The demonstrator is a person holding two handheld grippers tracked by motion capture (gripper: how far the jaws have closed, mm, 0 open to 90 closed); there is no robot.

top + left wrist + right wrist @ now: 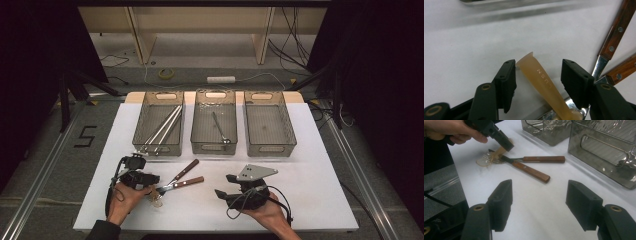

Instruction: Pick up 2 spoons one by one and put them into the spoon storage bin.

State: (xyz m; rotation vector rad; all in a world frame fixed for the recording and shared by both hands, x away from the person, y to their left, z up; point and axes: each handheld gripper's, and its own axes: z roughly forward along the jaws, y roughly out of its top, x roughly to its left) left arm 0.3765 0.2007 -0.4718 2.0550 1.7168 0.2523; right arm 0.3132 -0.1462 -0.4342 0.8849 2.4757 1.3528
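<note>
Amber plastic spoon [544, 86] lies between the left gripper's [537, 75] spread jaws, untouched; two wooden-handled utensils [184, 177] cross beside it; right gripper [539, 202] spread, empty.

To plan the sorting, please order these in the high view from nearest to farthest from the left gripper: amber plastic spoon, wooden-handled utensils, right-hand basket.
1. Amber plastic spoon: at the left gripper.
2. Wooden-handled utensils: just right of it.
3. Right-hand basket: far back right.
</note>
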